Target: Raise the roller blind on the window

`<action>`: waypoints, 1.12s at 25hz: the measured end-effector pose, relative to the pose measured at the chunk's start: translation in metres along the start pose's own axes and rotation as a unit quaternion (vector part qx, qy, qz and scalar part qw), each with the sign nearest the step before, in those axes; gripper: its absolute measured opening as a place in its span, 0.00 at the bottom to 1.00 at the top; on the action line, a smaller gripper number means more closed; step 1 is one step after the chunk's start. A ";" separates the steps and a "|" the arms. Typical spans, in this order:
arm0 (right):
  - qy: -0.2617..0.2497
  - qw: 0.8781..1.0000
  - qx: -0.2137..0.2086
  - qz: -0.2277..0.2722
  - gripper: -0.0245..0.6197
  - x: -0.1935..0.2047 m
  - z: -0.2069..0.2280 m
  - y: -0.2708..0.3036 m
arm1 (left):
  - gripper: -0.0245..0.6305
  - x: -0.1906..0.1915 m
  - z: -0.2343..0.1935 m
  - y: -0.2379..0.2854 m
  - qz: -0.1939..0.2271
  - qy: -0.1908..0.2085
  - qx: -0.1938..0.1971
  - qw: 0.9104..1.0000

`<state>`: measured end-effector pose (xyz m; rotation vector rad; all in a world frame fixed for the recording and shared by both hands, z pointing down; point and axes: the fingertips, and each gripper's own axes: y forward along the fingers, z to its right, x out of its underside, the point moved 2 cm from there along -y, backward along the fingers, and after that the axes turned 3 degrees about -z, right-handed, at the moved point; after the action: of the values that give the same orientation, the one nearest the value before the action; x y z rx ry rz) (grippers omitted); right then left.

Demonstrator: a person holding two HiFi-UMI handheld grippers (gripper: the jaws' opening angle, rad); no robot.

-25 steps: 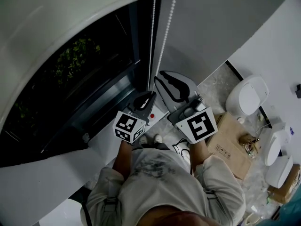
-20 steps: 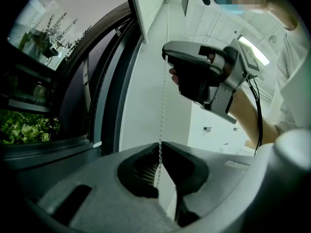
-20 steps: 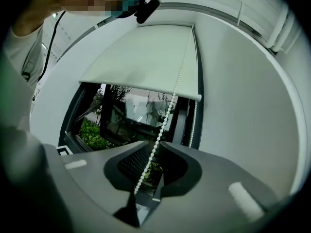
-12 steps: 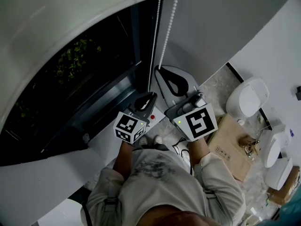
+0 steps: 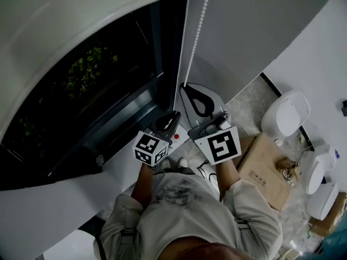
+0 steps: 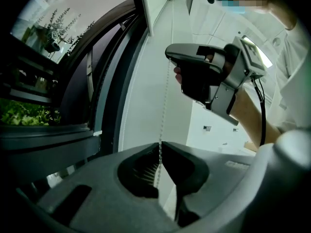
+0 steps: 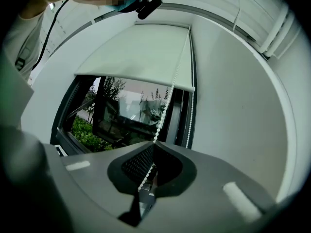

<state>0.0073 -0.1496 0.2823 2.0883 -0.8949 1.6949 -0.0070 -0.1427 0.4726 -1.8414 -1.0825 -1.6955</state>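
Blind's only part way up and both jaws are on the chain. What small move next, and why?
Probably open the left gripper and regrip the chain above the right gripper. Both are shut on the same strand, left just below right, so a downward pull has little room. The blind covers only the window's top.

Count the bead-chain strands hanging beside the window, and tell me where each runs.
2. One strand is pinched in the left gripper; the other strand in the right gripper. Both hang from one end of the roller blind.
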 end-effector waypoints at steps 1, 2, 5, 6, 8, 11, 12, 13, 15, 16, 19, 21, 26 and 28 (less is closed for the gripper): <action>0.000 1.000 -0.001 -0.003 0.05 0.004 -0.001 0.000 | 0.07 0.004 0.000 0.000 -0.004 -0.001 0.000 1.000; 0.000 1.000 -0.003 -0.007 0.05 0.008 -0.003 0.000 | 0.07 0.008 -0.001 0.000 -0.009 -0.003 -0.001 1.000; -0.005 1.000 -0.007 -0.016 0.05 0.019 -0.008 -0.001 | 0.07 0.022 -0.003 0.000 -0.019 -0.011 -0.002 1.000; -0.007 1.000 -0.009 -0.020 0.05 0.023 -0.010 -0.001 | 0.07 0.026 -0.004 0.000 -0.022 -0.013 -0.003 1.000; -0.011 0.999 -0.011 -0.029 0.05 0.033 -0.013 0.000 | 0.07 0.035 -0.005 0.000 -0.028 -0.017 -0.004 0.999; -0.015 0.999 -0.017 -0.047 0.05 0.048 -0.017 0.000 | 0.07 0.048 -0.008 0.000 -0.041 -0.023 -0.006 0.999; -0.016 0.998 -0.019 -0.054 0.05 0.053 -0.018 -0.001 | 0.07 0.052 -0.008 0.000 -0.046 -0.025 -0.007 0.999; -0.017 0.998 -0.020 -0.061 0.05 0.058 -0.019 -0.001 | 0.07 0.057 -0.009 0.000 -0.050 -0.028 -0.008 0.998; -0.019 0.997 -0.023 -0.074 0.05 0.067 -0.023 -0.002 | 0.07 0.066 -0.011 0.001 -0.059 -0.033 -0.010 0.998; -0.019 0.997 -0.024 -0.078 0.05 0.071 -0.025 -0.002 | 0.07 0.070 -0.012 0.002 -0.062 -0.035 -0.011 0.997; -0.013 0.996 -0.023 -0.087 0.05 0.080 -0.029 -0.003 | 0.07 0.079 -0.014 0.005 -0.070 -0.041 -0.013 0.997; 0.000 0.996 -0.022 -0.091 0.05 0.086 -0.031 -0.004 | 0.07 0.084 -0.014 0.006 -0.074 -0.043 -0.013 0.996; 0.006 0.995 -0.028 -0.097 0.05 0.096 -0.035 -0.007 | 0.07 0.096 -0.017 0.006 -0.084 -0.047 -0.015 0.995; 0.017 0.994 -0.027 -0.107 0.06 0.103 -0.038 -0.010 | 0.07 0.102 -0.018 0.006 -0.090 -0.049 -0.017 0.995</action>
<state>-0.0044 -0.1481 0.3920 2.0328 -0.6727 1.5715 -0.0180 -0.1328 0.5755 -1.9160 -1.3038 -1.7468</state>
